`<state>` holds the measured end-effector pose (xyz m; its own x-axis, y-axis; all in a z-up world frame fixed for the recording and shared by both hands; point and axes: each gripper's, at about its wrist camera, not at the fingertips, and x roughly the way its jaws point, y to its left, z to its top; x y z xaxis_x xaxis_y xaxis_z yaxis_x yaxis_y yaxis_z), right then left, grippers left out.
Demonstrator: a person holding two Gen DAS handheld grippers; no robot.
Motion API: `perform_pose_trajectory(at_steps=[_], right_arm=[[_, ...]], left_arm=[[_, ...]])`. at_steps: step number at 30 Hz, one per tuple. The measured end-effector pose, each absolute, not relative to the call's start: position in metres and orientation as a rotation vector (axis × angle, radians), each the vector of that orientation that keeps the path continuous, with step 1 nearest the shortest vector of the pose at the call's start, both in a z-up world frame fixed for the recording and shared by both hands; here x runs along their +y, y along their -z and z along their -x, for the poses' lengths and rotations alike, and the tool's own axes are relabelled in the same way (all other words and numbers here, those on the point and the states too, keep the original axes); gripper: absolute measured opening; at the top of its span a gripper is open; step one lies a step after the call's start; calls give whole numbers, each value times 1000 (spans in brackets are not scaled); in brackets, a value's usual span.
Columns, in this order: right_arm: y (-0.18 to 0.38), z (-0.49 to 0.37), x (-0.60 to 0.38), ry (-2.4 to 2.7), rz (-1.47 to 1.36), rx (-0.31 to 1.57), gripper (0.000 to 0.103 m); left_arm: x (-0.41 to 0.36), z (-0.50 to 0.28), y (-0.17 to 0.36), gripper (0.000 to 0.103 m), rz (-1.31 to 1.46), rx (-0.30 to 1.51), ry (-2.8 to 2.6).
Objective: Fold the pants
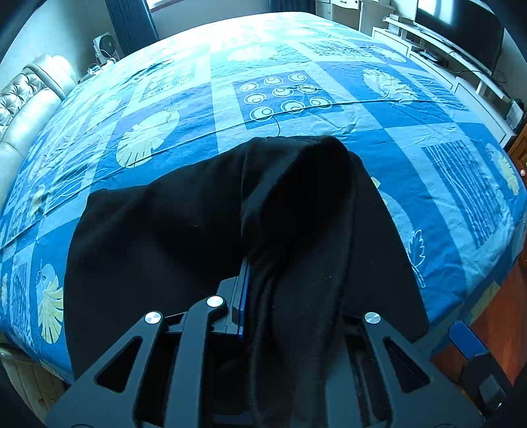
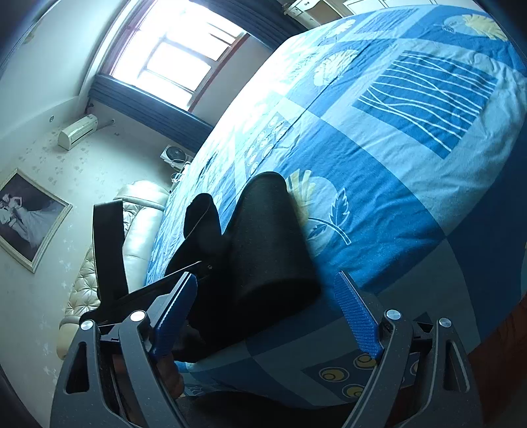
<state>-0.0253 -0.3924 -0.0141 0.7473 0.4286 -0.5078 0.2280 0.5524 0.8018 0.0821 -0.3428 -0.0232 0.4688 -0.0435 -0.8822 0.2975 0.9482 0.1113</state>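
Note:
Black pants (image 1: 164,230) lie on the near part of the bed (image 1: 296,98), which has a blue patterned sheet. One fold of them rises in a hump toward my left gripper (image 1: 257,273). That gripper is shut on the fold, and the cloth drapes over its right finger and hides it. In the right wrist view the pants (image 2: 263,247) lie on the bed's edge (image 2: 395,164), just ahead of my right gripper (image 2: 266,293). It stands open, with its blue pads (image 2: 357,316) wide apart and not pressing the cloth. The left tool's dark body (image 2: 105,250) shows at the left.
A padded cream headboard (image 1: 29,98) runs along the bed's left side. A television (image 1: 461,29) on a white cabinet stands at the far right. Wooden floor (image 1: 500,312) lies beside the near right corner. A window (image 2: 178,56) and a framed picture (image 2: 29,217) are on the walls.

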Motion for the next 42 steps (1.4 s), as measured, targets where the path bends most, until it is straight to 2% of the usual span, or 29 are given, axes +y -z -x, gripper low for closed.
perform_pose_trajectory(at_steps=[6, 9, 11, 13, 16, 17, 20, 25, 32, 37, 38, 39, 40, 41, 42], right_arm=[[13, 28, -396, -118, -1003, 743, 84], [7, 32, -403, -97, -1004, 729, 84], [3, 35, -410, -80, -1004, 714, 84], [-3, 37, -417, -64, -1008, 698, 84], [-12, 39, -425, -58, -1018, 677, 84], [-15, 39, -425, -65, -1022, 673, 84], [-24, 30, -417, -135, -1026, 683, 84], [-24, -3, -387, -281, -1069, 747, 84], [-4, -53, -343, -317, -1016, 912, 84], [8, -70, -320, -315, -961, 995, 84], [9, -71, -316, -320, -947, 1006, 79], [9, -73, -312, -314, -918, 1018, 70], [11, -77, -306, -300, -870, 1052, 38], [12, -79, -303, -291, -854, 1065, 23], [11, -80, -301, -278, -831, 1069, 19]], left_arm=[[-351, -80, 28, 16, -288, 1050, 193], [-356, -73, 23, 30, -298, 1031, 231], [-358, -66, 15, 48, -278, 1023, 302], [-356, -56, 5, 59, -256, 1005, 357], [-338, -43, -21, 66, -157, 977, 457], [-326, -40, -32, 75, -110, 967, 484], [-285, -30, -60, 87, -31, 891, 507], [-207, -34, -66, 88, -41, 816, 348], [-98, -45, -21, 88, 104, 950, 166], [-60, -41, -3, 88, 197, 987, 129], [-56, -39, -1, 88, 203, 989, 128], [-54, -37, 2, 88, 207, 993, 128], [-54, -37, 4, 88, 213, 999, 135], [-53, -36, 6, 88, 216, 1004, 141], [-54, -35, 7, 88, 221, 1010, 150]])
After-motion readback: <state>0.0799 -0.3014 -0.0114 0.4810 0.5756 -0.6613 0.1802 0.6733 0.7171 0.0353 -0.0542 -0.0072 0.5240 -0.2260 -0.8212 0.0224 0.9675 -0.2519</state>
